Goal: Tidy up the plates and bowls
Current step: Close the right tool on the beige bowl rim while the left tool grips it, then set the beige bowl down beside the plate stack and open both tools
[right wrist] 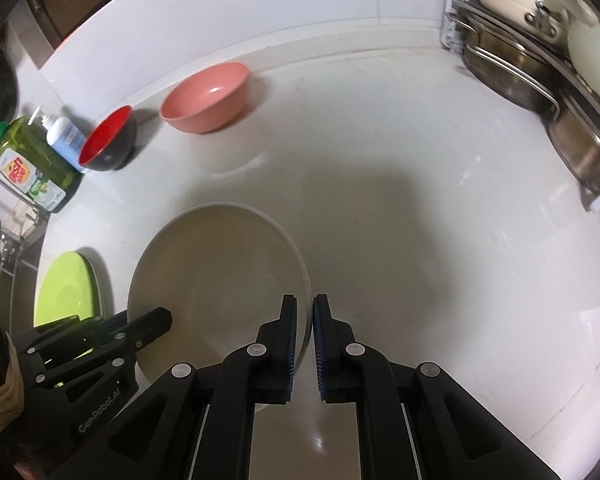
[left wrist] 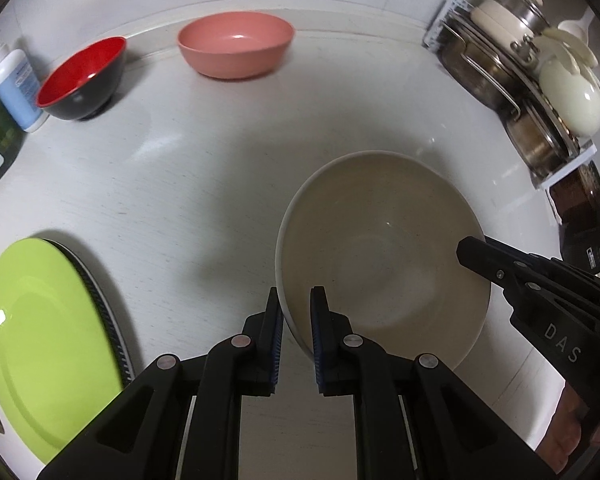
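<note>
beige bowl (left wrist: 384,252) sits lower right of the left wrist view, and i grip its rim from both sides so it stays level: my left gripper (left wrist: 296,312) is clamped on the near-left rim, my right gripper (right wrist: 305,320) pinches the opposite rim. i count three bowls, with the pink bowl (left wrist: 236,44) and the red and black bowl (left wrist: 82,78) upper left. two plates are stacked lower left, green plate (left wrist: 40,328) on top, probably the start of a pile.

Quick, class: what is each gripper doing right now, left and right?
Left gripper: shut on the near rim of the beige bowl.
Right gripper: shut on the same bowl's opposite rim.
</note>
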Tool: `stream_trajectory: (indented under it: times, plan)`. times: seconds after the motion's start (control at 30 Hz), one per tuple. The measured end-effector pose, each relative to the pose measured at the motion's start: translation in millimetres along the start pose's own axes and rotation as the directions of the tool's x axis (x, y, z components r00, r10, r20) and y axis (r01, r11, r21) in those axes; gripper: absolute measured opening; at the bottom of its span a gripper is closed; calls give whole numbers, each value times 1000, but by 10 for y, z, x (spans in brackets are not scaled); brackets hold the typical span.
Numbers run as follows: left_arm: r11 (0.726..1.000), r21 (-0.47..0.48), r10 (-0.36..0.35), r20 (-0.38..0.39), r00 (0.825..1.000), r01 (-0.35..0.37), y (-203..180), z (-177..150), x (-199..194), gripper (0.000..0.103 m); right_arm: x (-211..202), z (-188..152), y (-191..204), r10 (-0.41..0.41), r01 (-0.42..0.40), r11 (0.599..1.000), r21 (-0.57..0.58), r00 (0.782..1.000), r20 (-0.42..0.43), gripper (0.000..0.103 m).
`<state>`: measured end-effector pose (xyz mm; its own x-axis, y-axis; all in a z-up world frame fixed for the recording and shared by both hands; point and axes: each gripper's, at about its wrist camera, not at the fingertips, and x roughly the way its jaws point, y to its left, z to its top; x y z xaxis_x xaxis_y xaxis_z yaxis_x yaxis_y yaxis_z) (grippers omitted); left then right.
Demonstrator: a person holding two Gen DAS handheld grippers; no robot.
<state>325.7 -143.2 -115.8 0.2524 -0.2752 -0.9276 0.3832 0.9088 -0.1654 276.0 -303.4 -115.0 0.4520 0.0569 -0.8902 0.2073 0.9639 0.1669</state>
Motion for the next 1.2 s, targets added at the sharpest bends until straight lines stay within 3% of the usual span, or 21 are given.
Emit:
stream_trajectory:
  times: [0.57,1.07,1.2]
  plan:
    - [1000,6,9,-30,1000,-9,-98,-9,136,14,82,-66,-145,-2,3,1000,22,999,-35,10]
    - [1000,-15,-22,-32,999,21,-71,6,126,22,72,-86,-175,9,-8,1000,20,1000,-30,11]
    - [1000,-11,-5,-14,1000,5,-68,19,98,37,43,-74,-163,16,-16,1000,22,1000,-17,31]
